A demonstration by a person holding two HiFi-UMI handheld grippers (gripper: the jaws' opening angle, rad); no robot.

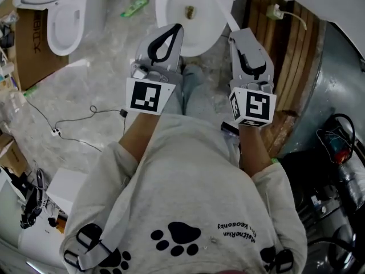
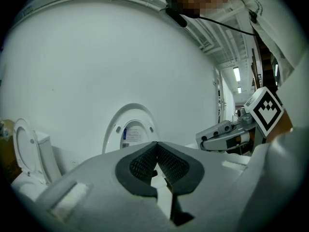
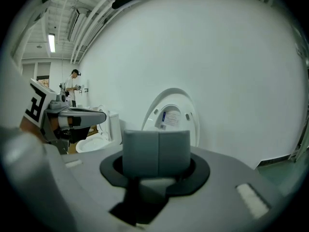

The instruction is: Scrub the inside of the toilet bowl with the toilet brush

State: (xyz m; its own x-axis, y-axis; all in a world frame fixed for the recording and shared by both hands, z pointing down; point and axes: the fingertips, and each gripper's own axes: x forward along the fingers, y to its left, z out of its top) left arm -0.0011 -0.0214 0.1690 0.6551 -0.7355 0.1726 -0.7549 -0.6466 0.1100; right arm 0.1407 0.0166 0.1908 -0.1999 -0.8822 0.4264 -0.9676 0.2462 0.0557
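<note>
White toilet bowl (image 1: 188, 16) sat just ahead of left gripper (image 1: 175, 27) and right gripper (image 1: 236, 34), visible only in head view. Gripper views caught its raised lid (image 3: 170, 115). Both jaw pairs were together, empty.

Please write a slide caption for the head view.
Shut and empty, the left gripper and right gripper hover near the toilet bowl.

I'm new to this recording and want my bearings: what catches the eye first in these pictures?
The left hand-held gripper and the right hand-held gripper, each carrying a black-and-white marker cube, are held out side by side with jaws shut on nothing. Just beyond them stands a white toilet with its lid raised, and a second toilet stands off to the left. No toilet brush shows in any view.
</note>
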